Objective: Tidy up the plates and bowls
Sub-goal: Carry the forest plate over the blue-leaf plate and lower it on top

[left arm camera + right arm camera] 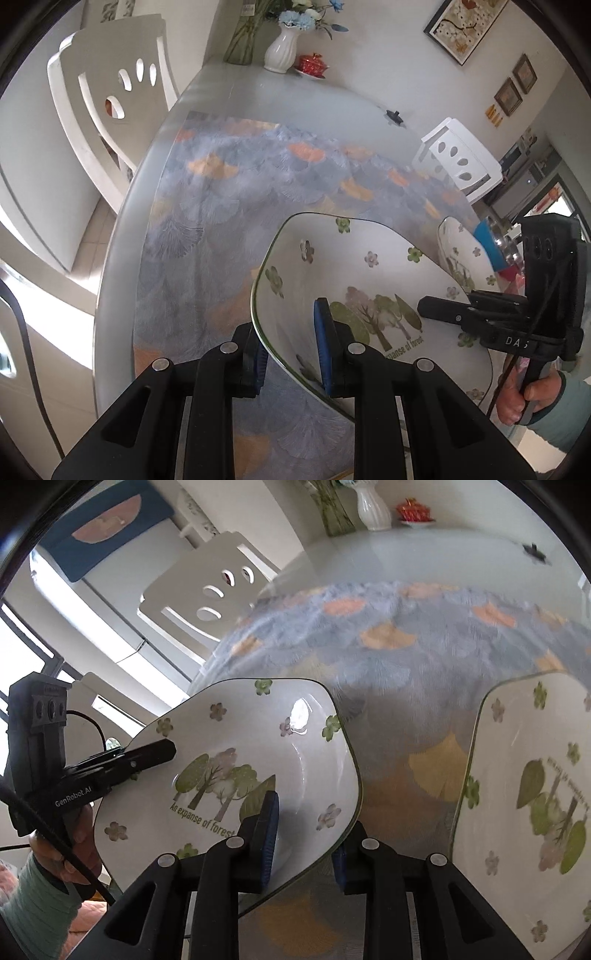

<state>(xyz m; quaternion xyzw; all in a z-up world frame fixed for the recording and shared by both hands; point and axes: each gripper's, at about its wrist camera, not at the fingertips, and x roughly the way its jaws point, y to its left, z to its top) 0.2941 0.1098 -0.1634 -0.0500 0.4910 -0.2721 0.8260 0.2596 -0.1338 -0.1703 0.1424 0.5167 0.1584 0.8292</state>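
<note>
Left gripper [290, 354] jaws clamped on a plate's [354, 273] near rim, right gripper [304, 840] jaws gripping its opposite rim, plate tilted above the table [229, 192], second plate [517, 794] just right

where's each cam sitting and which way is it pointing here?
Left wrist: on the left gripper, looking along its fingers across the table toward the white vase; it grips the held plate; right gripper and hand show at right.
Right wrist: on the right gripper, facing the same vase; left gripper shows at left, second plate at right.
Shared: held plate, table, vase.
</note>
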